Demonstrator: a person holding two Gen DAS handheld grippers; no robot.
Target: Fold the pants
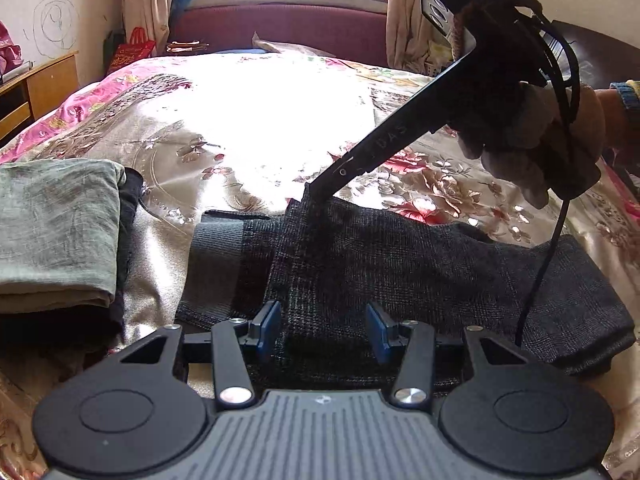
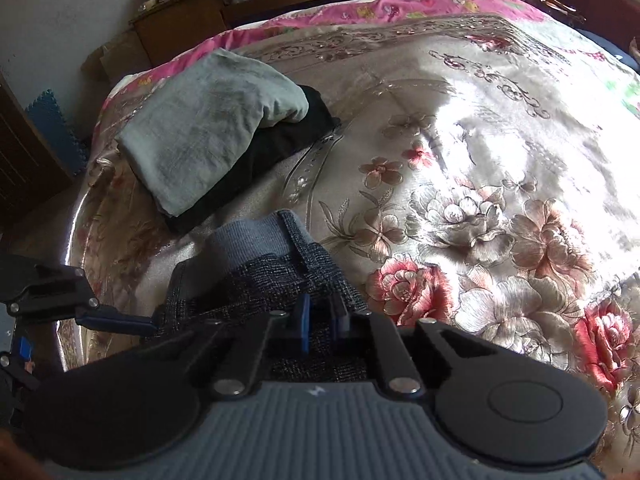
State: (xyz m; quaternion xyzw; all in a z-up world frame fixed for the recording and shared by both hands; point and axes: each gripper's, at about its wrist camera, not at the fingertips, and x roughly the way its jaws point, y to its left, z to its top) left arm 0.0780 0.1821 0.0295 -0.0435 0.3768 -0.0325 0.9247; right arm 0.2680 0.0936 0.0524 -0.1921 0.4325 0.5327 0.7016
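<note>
Floral bedspread (image 1: 280, 128) underneath — we judge mid-fold: right gripper (image 2: 320, 322) pinches pants (image 1: 400, 264) (far edge), left gripper (image 1: 324, 330) half-open; next, carry over.

Dark checked pants (image 1: 400, 264) lie folded across floral bedspread (image 1: 260, 120). Left gripper (image 1: 326, 330) jaws apart, straddling a fabric layer. Right gripper (image 1: 316, 196) tip pinches far edge. Green folded cloth (image 1: 56, 232) at left.

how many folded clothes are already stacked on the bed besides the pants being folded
2: a grey-green folded garment lies on top of a black folded garment, near the bed's corner, beyond the dark checked pants. More could be hidden underneath.
</note>
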